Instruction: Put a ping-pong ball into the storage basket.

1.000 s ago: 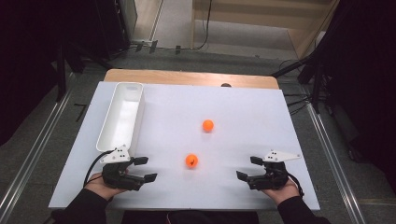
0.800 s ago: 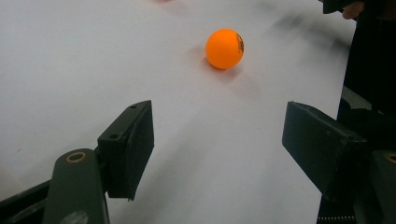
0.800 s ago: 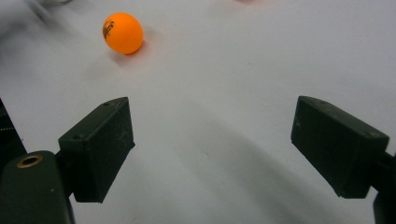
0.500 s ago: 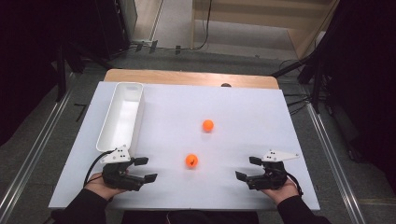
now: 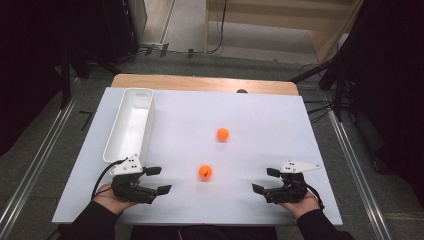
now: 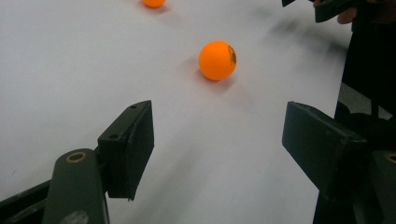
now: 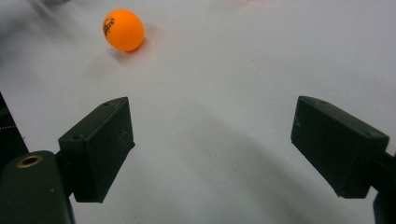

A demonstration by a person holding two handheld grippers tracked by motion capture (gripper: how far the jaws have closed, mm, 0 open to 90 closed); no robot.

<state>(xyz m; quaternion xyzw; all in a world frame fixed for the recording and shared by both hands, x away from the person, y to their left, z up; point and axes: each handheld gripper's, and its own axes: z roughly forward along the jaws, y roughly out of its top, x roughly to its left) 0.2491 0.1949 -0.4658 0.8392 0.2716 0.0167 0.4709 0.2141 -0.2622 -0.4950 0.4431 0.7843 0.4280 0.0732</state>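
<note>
Resting low near the front edge of the white tabletop [image 5: 260, 120], the left gripper [image 5: 159, 181] and right gripper [image 5: 265, 181] both stood released, jaws apart and holding nothing. Between them lay the near orange ball [image 5: 205, 172]; the far orange ball [image 5: 222, 134] lay beyond it, well apart from the white tray [image 5: 116, 145].
</note>
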